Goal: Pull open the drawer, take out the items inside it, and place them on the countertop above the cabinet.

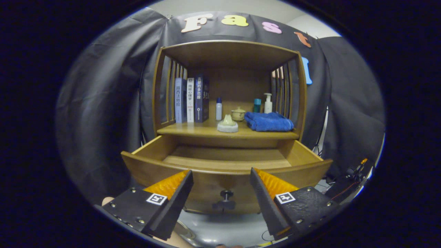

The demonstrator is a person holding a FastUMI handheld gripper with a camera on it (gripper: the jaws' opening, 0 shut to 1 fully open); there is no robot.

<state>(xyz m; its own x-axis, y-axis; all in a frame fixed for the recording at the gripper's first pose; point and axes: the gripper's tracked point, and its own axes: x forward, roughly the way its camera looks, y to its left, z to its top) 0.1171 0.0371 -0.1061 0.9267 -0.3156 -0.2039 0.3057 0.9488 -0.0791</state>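
Observation:
The wooden cabinet's drawer [225, 165] stands pulled out toward me, and the part of its floor that I can see is bare wood. Its dark knob [225, 196] sits on the drawer front, between my two fingers. My gripper [221, 174] is open, with nothing between the fingers, just in front of the drawer front. On the countertop [196, 130] above the drawer lie a pale round ceramic piece [227, 124] near the front edge and a folded blue towel [269, 121] to its right.
Three upright books [191, 100] stand at the left of the shelf. A small white bottle [218, 109], a small lidded pot [238, 113], a teal container [257, 105] and a pump bottle [268, 103] line the back. Cables and a small device [351, 174] lie to the drawer's right.

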